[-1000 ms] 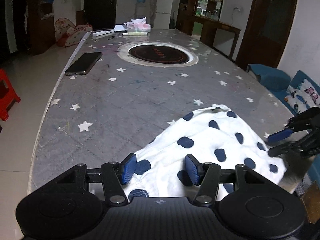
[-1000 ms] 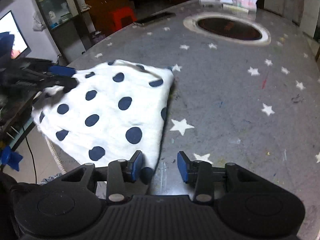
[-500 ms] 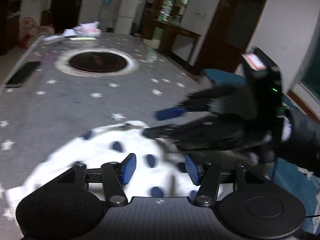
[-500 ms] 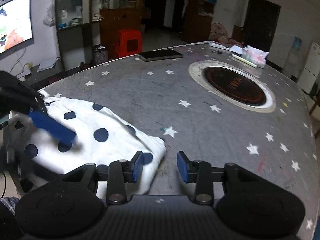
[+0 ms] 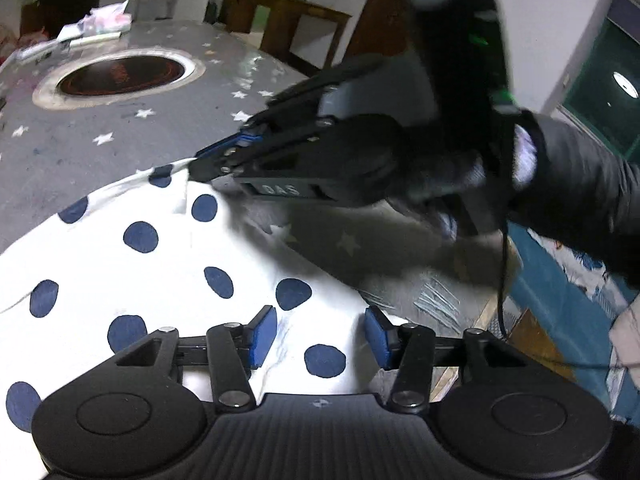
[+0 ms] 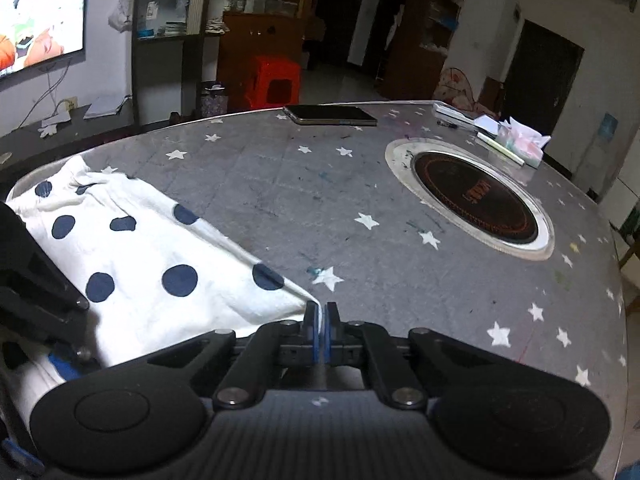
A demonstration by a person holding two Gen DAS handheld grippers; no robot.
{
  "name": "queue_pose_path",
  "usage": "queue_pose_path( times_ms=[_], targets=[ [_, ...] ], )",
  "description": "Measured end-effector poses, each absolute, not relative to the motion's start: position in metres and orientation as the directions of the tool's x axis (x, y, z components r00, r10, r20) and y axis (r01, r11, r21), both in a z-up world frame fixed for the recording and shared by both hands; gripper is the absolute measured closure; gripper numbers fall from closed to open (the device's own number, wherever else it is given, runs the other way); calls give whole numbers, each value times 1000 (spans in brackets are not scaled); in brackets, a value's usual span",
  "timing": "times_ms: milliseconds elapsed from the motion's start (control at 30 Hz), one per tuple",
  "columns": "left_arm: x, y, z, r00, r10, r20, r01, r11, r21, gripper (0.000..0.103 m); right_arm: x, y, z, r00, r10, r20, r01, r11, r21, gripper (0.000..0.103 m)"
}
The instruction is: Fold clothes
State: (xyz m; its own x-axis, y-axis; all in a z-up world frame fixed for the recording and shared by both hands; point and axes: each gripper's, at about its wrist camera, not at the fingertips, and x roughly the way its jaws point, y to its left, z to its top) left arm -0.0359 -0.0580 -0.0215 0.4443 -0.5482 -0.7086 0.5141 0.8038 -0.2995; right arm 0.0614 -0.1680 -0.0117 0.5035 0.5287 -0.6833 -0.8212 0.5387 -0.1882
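Only 1 marking reads: "DAS", in raised letters on the black underside of the right gripper (image 5: 208, 160), seen from the left wrist view. The round cooktop (image 6: 474, 196) set into the table (image 6: 304, 208) carries reddish lettering near its center, too blurred to make out.

My right gripper (image 6: 321, 330) has its fingers pressed together on a corner of the garment (image 6: 152, 280), while my left gripper (image 5: 320, 338) hovers with fingers spread wide.
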Motion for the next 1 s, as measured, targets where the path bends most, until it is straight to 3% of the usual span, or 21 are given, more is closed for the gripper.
queue_pose_path(
  times_ms=[200, 467, 533, 767, 1000],
  targets=[
    [-37, -54, -21, 449, -554, -701, 514, 802, -305, 52, 73, -158, -20, 512, 555, -656, -825, 530, -196, 100],
    [-36, -52, -22, 447, -565, -694, 530, 792, -304, 52, 89, -193, -9, 516, 573, -637, -770, 636, -52, 95],
    [-36, -52, -23, 447, -568, -691, 533, 789, -304, 52, 96, -202, -4, 483, 611, -627, -754, 655, 57, 95],
    [-30, -50, -17, 463, -571, -678, 511, 797, -322, 51, 97, -221, -3, 411, 677, -611, -753, 629, 190, 95],
    [-20, -64, -14, 468, -579, -667, 505, 795, -336, 50, 91, -223, -17, 402, 628, -666, -763, 632, 136, 94]
  ],
)
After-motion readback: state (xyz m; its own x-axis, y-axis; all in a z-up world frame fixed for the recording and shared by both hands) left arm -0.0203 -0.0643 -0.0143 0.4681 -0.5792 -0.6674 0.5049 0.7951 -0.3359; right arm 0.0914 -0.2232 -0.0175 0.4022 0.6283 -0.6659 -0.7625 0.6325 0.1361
